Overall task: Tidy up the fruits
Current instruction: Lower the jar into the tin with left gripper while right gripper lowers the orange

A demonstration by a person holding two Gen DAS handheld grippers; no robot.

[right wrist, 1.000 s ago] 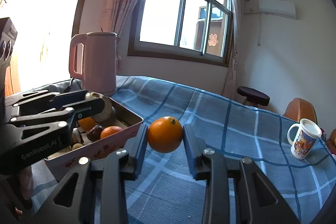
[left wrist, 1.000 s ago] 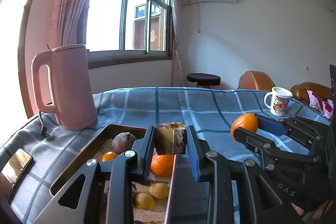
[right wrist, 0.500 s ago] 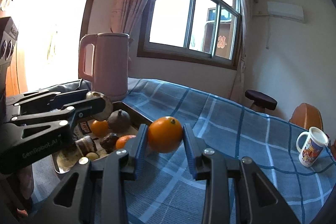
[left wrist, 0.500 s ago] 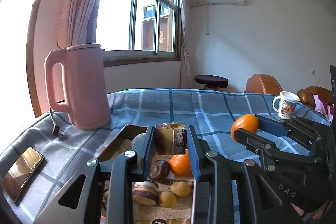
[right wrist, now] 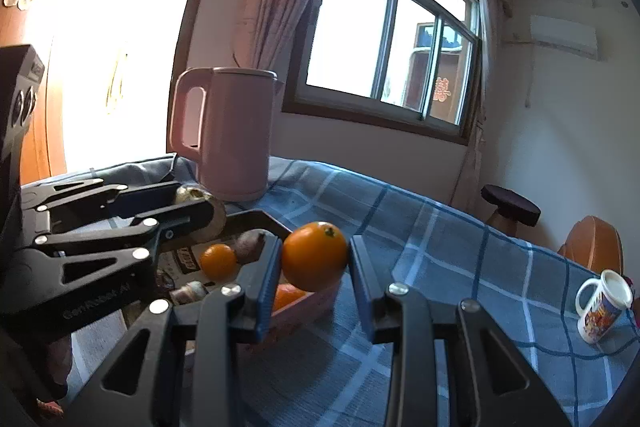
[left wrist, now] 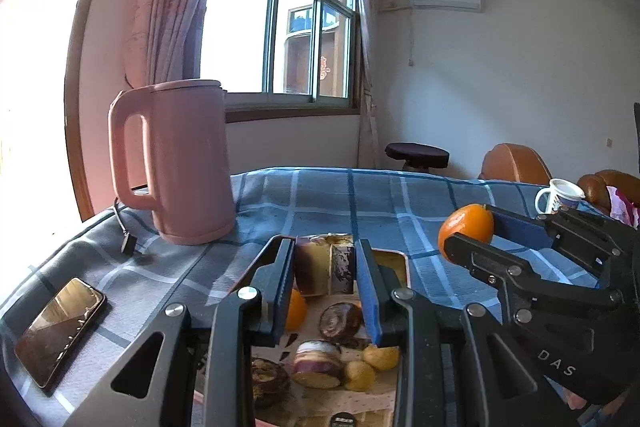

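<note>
My left gripper (left wrist: 325, 271) is shut on a cut purple-skinned fruit piece (left wrist: 325, 269) and holds it above the tray (left wrist: 394, 261). The tray holds an orange (left wrist: 296, 309), several brown and purple fruit pieces and small yellow fruits (left wrist: 360, 375). My right gripper (right wrist: 314, 263) is shut on a whole orange (right wrist: 315, 261), just right of the tray (right wrist: 308, 307) and above its edge. The right gripper with its orange (left wrist: 466, 229) also shows in the left wrist view. The left gripper (right wrist: 200, 211) shows in the right wrist view, over the tray.
A pink kettle (left wrist: 176, 163) with its cord stands at the table's back left. A phone (left wrist: 60, 331) lies at the left edge. A printed mug (right wrist: 602, 307) stands at the far right. A blue checked cloth (left wrist: 360, 203) covers the table.
Both grippers have shifted left over the tray while still holding their fruit. More of the tray's contents show beneath the left gripper, and the kettle looks nearer.
</note>
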